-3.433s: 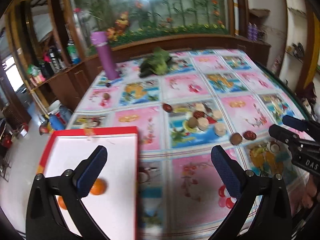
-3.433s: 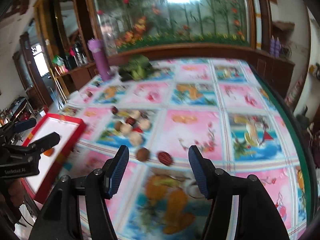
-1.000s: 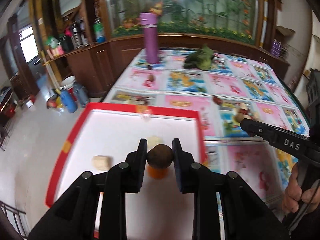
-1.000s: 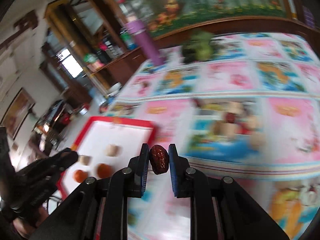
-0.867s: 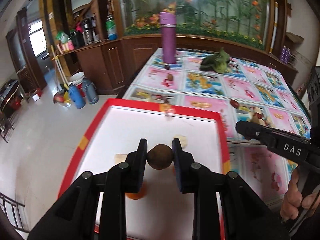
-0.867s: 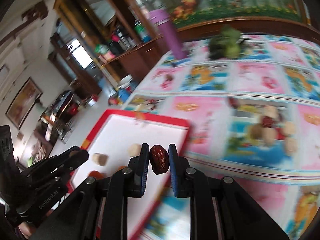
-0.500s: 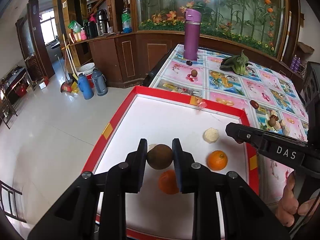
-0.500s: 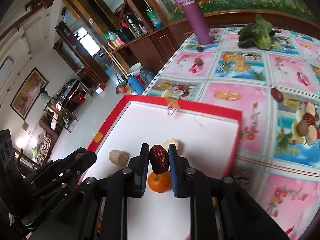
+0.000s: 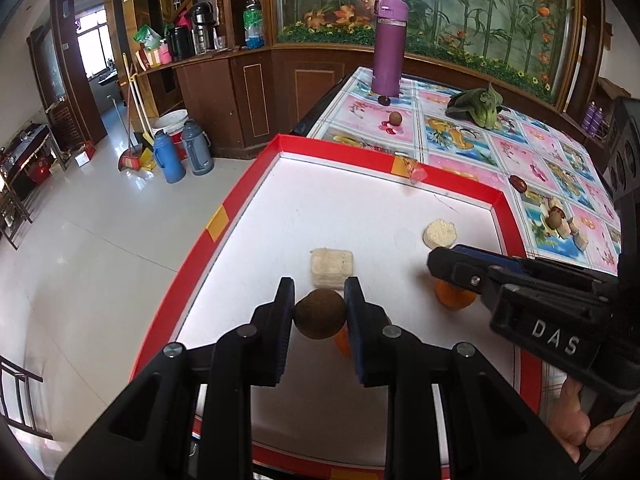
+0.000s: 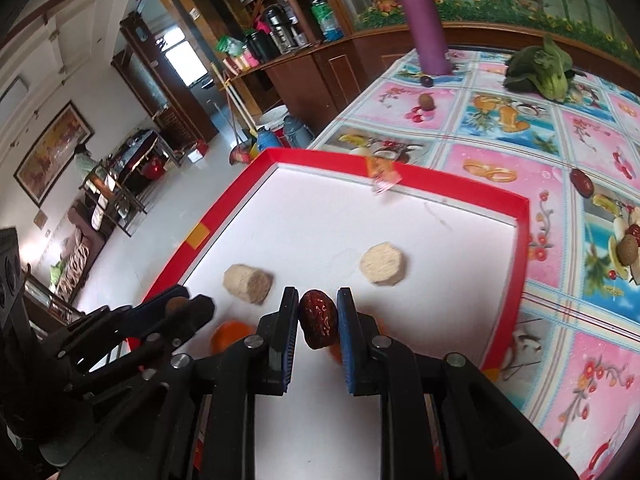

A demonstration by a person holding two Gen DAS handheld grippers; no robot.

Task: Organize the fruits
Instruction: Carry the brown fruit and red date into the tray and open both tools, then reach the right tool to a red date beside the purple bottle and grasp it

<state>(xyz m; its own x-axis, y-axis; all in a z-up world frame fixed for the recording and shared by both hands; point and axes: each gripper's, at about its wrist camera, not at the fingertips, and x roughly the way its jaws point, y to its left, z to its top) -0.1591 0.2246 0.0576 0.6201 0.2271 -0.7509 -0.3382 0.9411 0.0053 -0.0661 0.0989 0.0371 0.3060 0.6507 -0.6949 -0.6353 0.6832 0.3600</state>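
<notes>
Fruits are piling up in the red tray (image 9: 240, 196): each gripper is clamping one more, others waiting at two o'clock.

Black hand-held gripper (image 9: 320, 312), blue pads (image 9: 352, 320)

Tray (image 9: 248, 184) sits on the bench (image 9: 500, 152) at its near left end. In the tray: two cakes (image 9: 332, 266) side by side, two oranges (image 9: 454, 298) nearer. Flask (image 9: 388, 46) and greens (image 9: 478, 108) stand at the far end; loose fruit (image 9: 556, 220) lies right of the tray.
</notes>
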